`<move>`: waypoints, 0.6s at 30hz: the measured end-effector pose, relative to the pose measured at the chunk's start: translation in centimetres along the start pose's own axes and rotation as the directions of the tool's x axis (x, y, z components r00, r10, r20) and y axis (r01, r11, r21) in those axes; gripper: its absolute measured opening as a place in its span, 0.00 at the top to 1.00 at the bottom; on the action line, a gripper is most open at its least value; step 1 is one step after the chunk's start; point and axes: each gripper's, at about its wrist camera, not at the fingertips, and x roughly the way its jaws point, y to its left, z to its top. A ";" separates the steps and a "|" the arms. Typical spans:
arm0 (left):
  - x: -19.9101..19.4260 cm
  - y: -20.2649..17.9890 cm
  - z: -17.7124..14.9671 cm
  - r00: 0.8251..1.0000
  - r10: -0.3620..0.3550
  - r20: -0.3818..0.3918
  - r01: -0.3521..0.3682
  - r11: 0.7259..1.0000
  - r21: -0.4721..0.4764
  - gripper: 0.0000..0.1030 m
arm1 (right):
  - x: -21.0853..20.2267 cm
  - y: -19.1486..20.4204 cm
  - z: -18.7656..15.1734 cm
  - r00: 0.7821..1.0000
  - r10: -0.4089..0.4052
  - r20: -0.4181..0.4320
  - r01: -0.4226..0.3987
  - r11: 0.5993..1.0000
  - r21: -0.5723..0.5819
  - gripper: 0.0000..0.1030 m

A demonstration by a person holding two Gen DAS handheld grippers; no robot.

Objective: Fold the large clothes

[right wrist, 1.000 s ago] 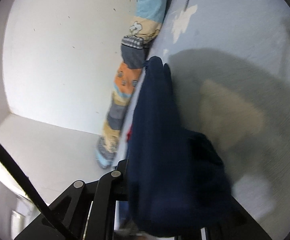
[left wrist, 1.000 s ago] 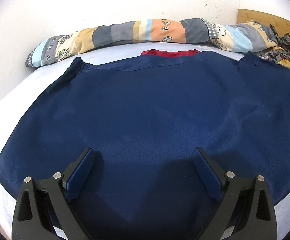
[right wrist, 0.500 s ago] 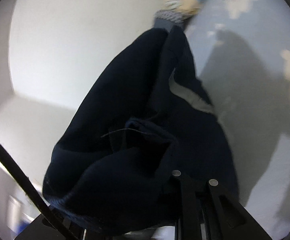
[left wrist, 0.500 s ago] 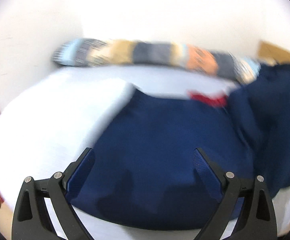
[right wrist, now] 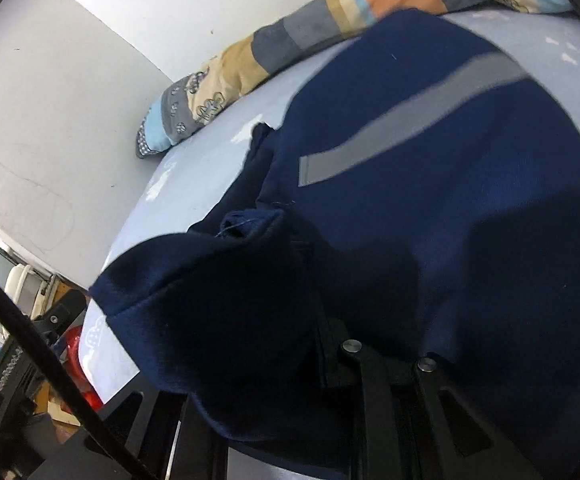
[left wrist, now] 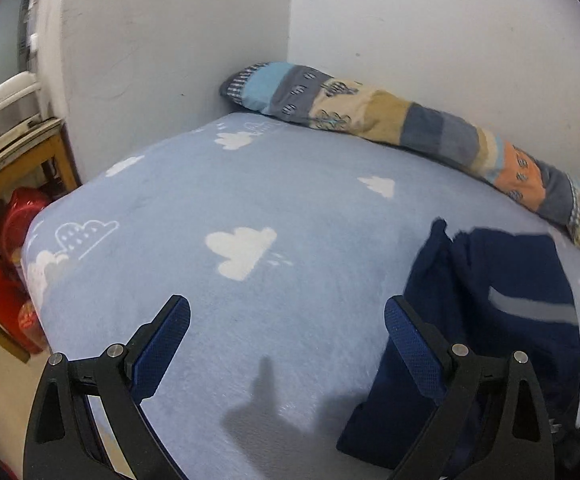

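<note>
A navy garment [left wrist: 489, 320] with a grey stripe [right wrist: 405, 120] lies bunched at the right of the bed in the left wrist view. My left gripper [left wrist: 288, 340] hangs open above the bare sheet just left of it, and nothing sits between its blue pads [left wrist: 162, 344]. In the right wrist view the navy garment [right wrist: 429, 200] fills most of the frame. A thick fold of it drapes over my right gripper [right wrist: 321, 328], which is shut on the cloth. Its fingertips are hidden under the fabric.
The bed wears a light blue sheet [left wrist: 290, 200] with white cloud prints. A long patchwork bolster [left wrist: 409, 128] runs along the far white wall. A wooden shelf [left wrist: 30, 152] with red items [left wrist: 6, 264] stands past the bed's left edge.
The garment lay spread flat; now its side is carried over and bunched at the right. My left gripper swung left, off the cloth and over bare sheet. The right gripper rolled, still holding the cloth.
</note>
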 end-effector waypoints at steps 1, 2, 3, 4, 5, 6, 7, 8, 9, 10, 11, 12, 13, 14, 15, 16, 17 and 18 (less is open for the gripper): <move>-0.2 0.2 0.0 1.000 0.008 0.008 -0.007 1.000 -0.006 0.05 | -0.7 -0.1 0.3 1.000 0.030 0.006 -0.030 0.999 0.031 0.81; -0.3 0.3 0.1 1.000 0.017 0.013 -0.016 1.000 -0.016 0.05 | -1.2 0.0 0.6 0.999 0.052 0.016 -0.052 0.997 0.051 0.81; -0.4 0.3 0.2 1.000 0.020 0.017 -0.020 0.999 -0.026 0.05 | -1.7 0.2 1.0 0.997 0.068 0.027 -0.069 0.996 0.052 0.81; -0.5 0.3 0.3 1.000 0.022 0.022 -0.021 0.999 -0.032 0.05 | -2.1 1.2 1.3 0.997 0.071 0.035 -0.072 0.997 0.019 0.82; -0.6 0.2 0.4 0.999 0.022 0.027 -0.022 0.999 -0.030 0.05 | -2.3 2.0 1.1 0.997 0.064 0.039 -0.063 0.998 -0.019 0.82; -0.6 0.1 0.4 0.999 0.027 0.029 -0.026 0.999 -0.023 0.05 | -2.0 3.1 0.7 0.998 0.050 0.037 -0.047 0.996 -0.071 0.82; -0.7 0.0 0.4 0.999 0.028 0.028 -0.028 0.999 -0.019 0.05 | -1.3 3.7 0.0 0.999 0.030 0.018 -0.028 0.993 -0.113 0.81; -0.5 -0.1 0.3 0.999 0.024 0.022 -0.024 1.000 -0.015 0.05 | -0.1 4.3 -0.7 1.000 -0.006 -0.018 0.003 0.987 -0.159 0.76; -0.3 -0.2 0.2 1.000 0.017 0.009 -0.017 1.000 -0.015 0.05 | 1.8 4.7 -1.9 0.995 -0.064 -0.075 0.046 0.974 -0.220 0.71; -0.1 -0.1 0.1 1.000 0.010 -0.003 -0.010 1.000 -0.019 0.05 | 3.2 5.0 -2.8 0.988 -0.105 -0.116 0.069 0.958 -0.277 0.64; 0.2 0.0 0.1 1.000 -0.003 -0.019 0.002 1.000 -0.029 0.05 | 3.4 5.6 -3.6 0.988 -0.122 -0.097 0.082 0.936 -0.343 0.61; 0.3 0.1 0.2 1.000 -0.009 -0.024 0.008 0.999 -0.038 0.05 | 3.0 6.5 -4.2 0.986 -0.152 -0.069 0.109 0.898 -0.427 0.58; 0.3 0.2 0.2 1.000 -0.012 -0.027 0.011 0.999 -0.049 0.05 | 2.6 7.4 -4.8 0.981 -0.180 -0.070 0.124 0.862 -0.491 0.43; 0.4 0.3 0.3 1.000 -0.016 -0.027 0.014 0.998 -0.057 0.05 | 2.4 7.8 -5.1 0.979 -0.181 -0.094 0.108 0.852 -0.512 0.16; 0.4 0.4 0.3 0.999 -0.020 -0.028 0.019 0.998 -0.065 0.05 | 2.0 7.9 -5.5 0.977 -0.151 -0.152 0.051 0.854 -0.518 0.10; 0.4 0.4 0.4 0.999 -0.029 -0.029 0.027 0.997 -0.074 0.05 | 1.3 7.7 -5.7 0.973 -0.117 -0.197 -0.003 0.851 -0.524 0.09; 0.4 0.4 0.4 0.999 -0.035 -0.029 0.033 0.996 -0.079 0.05 | -0.1 7.9 -6.2 0.972 -0.100 -0.212 -0.034 0.835 -0.549 0.09; 0.3 0.3 0.4 0.999 -0.045 -0.029 0.042 0.995 -0.086 0.05 | -1.4 7.8 -6.4 0.972 -0.077 -0.224 -0.064 0.827 -0.559 0.09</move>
